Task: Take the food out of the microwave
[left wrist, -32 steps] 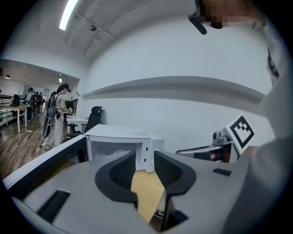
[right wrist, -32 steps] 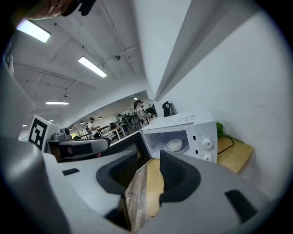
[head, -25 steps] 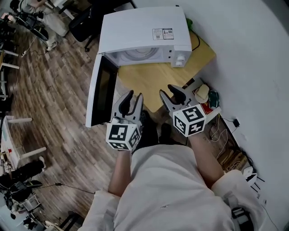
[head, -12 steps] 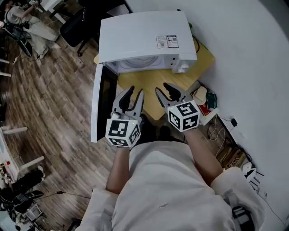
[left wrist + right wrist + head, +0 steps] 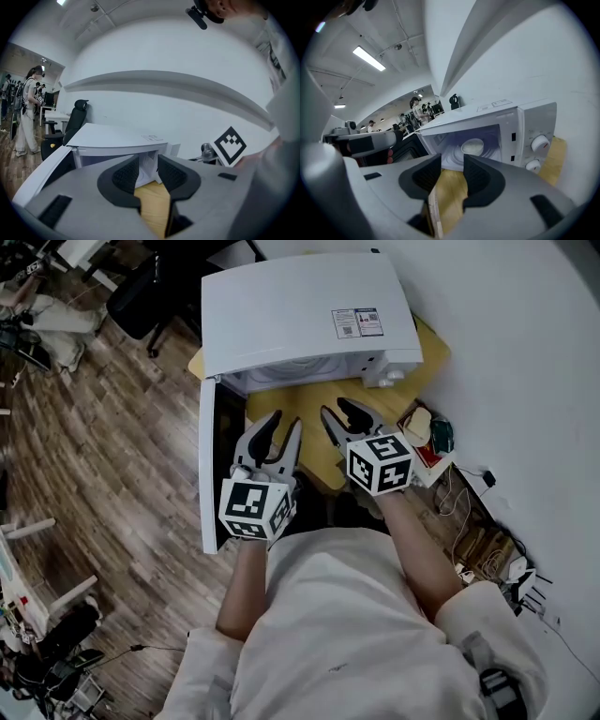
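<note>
Standing apart and empty, the jaws of the left gripper and right gripper have been brought nearer the microwave, so the reach is judged under way. The food is seen inside at 12 o'clock, untouched. A wooden table carries the oven; plank floor lies at 9 o'clock.

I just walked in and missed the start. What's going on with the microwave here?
A person holds a gripper in each hand before a white microwave whose door stands open. The left gripper and right gripper are both open and empty, aimed at the cavity. A bowl of food sits inside, not yet touched.
</note>
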{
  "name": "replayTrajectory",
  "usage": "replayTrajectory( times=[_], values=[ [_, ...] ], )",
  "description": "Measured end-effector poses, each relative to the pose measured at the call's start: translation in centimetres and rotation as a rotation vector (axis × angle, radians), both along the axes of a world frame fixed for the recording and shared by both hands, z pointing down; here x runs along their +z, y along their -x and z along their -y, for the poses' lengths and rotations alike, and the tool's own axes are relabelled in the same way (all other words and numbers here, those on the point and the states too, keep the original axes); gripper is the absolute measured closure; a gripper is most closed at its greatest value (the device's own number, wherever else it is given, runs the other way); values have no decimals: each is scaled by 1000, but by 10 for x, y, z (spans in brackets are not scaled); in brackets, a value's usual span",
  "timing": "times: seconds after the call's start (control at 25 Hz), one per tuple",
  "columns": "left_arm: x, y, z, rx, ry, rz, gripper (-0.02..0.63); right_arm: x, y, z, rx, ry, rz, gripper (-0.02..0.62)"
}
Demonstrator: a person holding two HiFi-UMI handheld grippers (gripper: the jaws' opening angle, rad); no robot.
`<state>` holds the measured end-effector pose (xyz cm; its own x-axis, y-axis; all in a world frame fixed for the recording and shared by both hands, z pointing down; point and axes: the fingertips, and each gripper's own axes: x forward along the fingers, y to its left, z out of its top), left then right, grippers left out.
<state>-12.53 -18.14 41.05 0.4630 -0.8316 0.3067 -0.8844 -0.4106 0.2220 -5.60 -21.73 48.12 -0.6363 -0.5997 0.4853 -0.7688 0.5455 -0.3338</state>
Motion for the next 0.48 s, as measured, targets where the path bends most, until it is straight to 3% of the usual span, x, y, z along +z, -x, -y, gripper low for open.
replayTrajectory(
  times=[0.48],
  values=[
    [21,8,9,73,12,-12,502,31,12,30,131,44,34,462]
  ],
)
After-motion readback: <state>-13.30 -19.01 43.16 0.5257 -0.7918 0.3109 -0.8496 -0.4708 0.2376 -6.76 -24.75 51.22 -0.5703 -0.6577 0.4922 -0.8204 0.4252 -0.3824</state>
